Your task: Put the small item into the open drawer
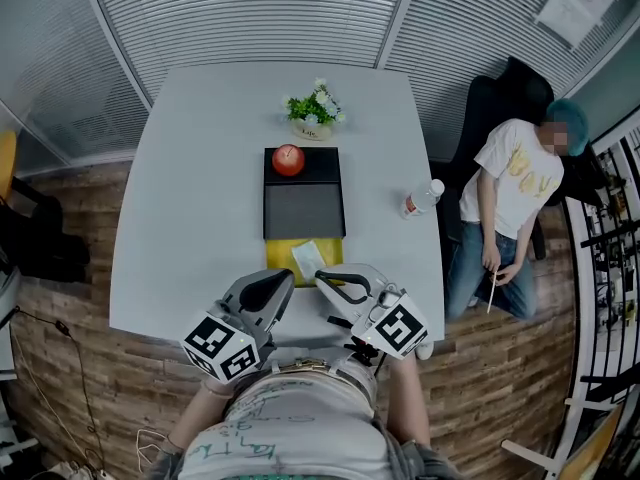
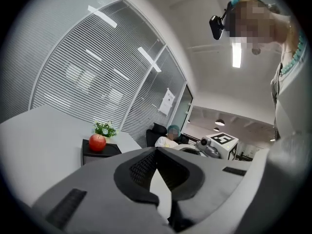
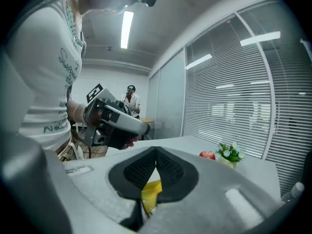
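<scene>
Currently the open drawer (image 1: 304,211) projects from the black box (image 1: 322,164) toward the table's (image 1: 180,198) near edge, and its dark tray appears bare. An apple (image 1: 288,159) sits on top of the box. The small item, a pale flat packet (image 1: 308,257), lies on a yellow pad (image 1: 282,252) just in front of the drawer's front wall. It is outside the tray.

The left gripper (image 1: 288,276) and the right gripper (image 1: 322,278) are held side by side at the near edge of the table, with their tips close to the pad. In each gripper view the jaw tips meet and nothing is clamped. The yellow seen through the right gripper's lower gap is judged to be the pad lying beyond the jaws, not something held.

Step in hand, as a judgement: the approach to pick-up, since the packet lies outside the drawer and neither gripper holds it.

Requirements for the next move:
- Part the jaws of one gripper. The right one is nearer the packet.
- Set the jaws across the packet's thin edges. It lies flat, so a low, angled entry is likely needed.
- Avoid pinching the pad along with the packet.
- Lift the packet over the drawer's front wall and release it above the tray.
</scene>
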`<control>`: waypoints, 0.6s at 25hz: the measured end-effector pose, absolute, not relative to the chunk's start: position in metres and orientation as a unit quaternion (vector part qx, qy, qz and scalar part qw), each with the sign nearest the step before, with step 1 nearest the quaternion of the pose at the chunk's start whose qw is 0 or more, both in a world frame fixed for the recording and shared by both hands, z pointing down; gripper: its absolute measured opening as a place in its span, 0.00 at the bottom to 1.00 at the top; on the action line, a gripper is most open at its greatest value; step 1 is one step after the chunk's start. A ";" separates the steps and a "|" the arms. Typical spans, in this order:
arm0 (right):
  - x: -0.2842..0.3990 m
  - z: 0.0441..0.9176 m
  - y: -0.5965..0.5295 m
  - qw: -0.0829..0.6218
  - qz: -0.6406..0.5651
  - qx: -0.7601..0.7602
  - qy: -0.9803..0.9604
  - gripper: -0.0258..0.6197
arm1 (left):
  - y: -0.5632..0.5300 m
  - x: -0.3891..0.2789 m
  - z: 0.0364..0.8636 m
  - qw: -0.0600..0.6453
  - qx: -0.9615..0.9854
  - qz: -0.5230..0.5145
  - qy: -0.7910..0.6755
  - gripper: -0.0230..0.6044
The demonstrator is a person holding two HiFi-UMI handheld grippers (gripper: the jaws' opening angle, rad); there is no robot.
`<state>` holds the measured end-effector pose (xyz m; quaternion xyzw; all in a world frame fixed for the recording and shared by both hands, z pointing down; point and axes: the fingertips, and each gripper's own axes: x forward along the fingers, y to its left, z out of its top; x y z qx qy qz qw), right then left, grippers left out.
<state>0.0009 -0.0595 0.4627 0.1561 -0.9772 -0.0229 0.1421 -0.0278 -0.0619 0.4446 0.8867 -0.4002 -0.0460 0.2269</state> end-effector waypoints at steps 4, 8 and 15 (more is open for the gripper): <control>-0.004 0.445 -0.060 0.116 -0.035 0.159 -0.980 0.04 | -0.066 -0.031 0.437 0.200 0.885 -0.041 -0.419 0.03; -0.007 0.434 -0.058 0.099 -0.033 0.154 -0.983 0.04 | -0.066 -0.030 0.432 0.193 0.883 -0.038 -0.427 0.03; -0.009 0.438 -0.054 0.114 -0.033 0.141 -0.983 0.04 | -0.064 -0.028 0.437 0.190 0.886 -0.039 -0.422 0.03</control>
